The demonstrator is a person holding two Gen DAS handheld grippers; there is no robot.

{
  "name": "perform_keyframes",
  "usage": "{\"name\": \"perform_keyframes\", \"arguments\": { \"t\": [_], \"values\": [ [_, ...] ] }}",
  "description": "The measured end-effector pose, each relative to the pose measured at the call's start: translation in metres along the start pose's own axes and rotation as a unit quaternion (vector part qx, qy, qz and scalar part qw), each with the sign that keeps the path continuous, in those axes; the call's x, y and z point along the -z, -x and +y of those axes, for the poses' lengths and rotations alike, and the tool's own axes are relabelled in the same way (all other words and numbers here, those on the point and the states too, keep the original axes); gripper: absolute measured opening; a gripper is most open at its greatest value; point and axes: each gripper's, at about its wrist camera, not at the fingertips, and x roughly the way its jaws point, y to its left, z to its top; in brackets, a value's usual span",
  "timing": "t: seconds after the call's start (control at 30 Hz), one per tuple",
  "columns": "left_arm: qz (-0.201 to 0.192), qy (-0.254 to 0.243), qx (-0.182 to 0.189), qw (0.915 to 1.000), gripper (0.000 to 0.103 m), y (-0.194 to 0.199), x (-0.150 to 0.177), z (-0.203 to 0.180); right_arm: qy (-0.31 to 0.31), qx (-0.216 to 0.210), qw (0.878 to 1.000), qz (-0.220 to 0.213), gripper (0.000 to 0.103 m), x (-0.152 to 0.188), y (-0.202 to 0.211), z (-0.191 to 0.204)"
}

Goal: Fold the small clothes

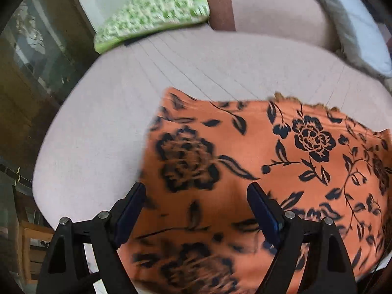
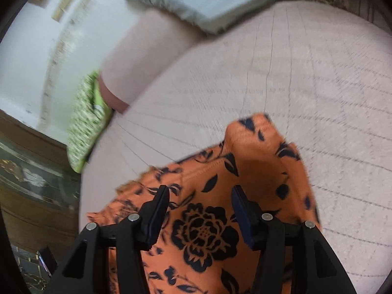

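Currently the orange cloth garment with a black flower print (image 1: 269, 171) lies spread on the pale pink quilted sofa seat (image 1: 103, 127), directly beneath both claws. The left claw (image 1: 196, 196) stands wide, jaws apart with nothing between them; the garment's left edge runs just beside its left finger, from 6 o'clock up toward 12 o'clock, and the bulk of the fabric extends toward 3 o'clock. The right claw (image 2: 201, 196) is likewise wide and empty, hovering over the garment (image 2: 210, 232). In the right wrist view a raised, folded corner of fabric sits ahead at 1 o'clock, and the frayed far edge trails off toward 9 o'clock.

Judgement: the garment's long axis runs across both claws, from 9 to 3 o'clock in the left wrist view. The left claw is nearer the left edge; the right claw is nearer the raised corner. Whether either claw touches the fabric cannot be determined; motion blur obscures it.

A green-and-white patterned cushion (image 1: 152, 12) rests at 11 o'clock, well apart.
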Motion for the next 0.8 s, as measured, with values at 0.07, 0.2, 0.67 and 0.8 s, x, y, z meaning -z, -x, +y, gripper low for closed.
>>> {"name": "perform_keyframes", "arguments": {
  "t": [0.07,0.2,0.67,0.8],
  "values": [
    [-0.009,0.011,-0.008,0.9999,0.085,0.011,0.01,0.022,0.003,-0.01,1.0,-0.016,0.056,0.004,0.019,-0.005],
    [0.005,0.052,-0.014,0.9985,0.085,0.015,0.037,0.068,0.017,-0.027,0.999,-0.028,0.056,0.028,0.06,-0.017],
    [0.092,0.13,0.036,0.9866,0.085,-0.008,0.114,0.115,0.102,0.072,0.991,0.052,0.05,0.116,0.067,-0.027],
    [0.077,0.133,0.066,0.9859,0.085,0.007,0.118,0.118,0.088,0.0,0.996,0.017,0.05,0.116,0.078,-0.014]
  ]
}}
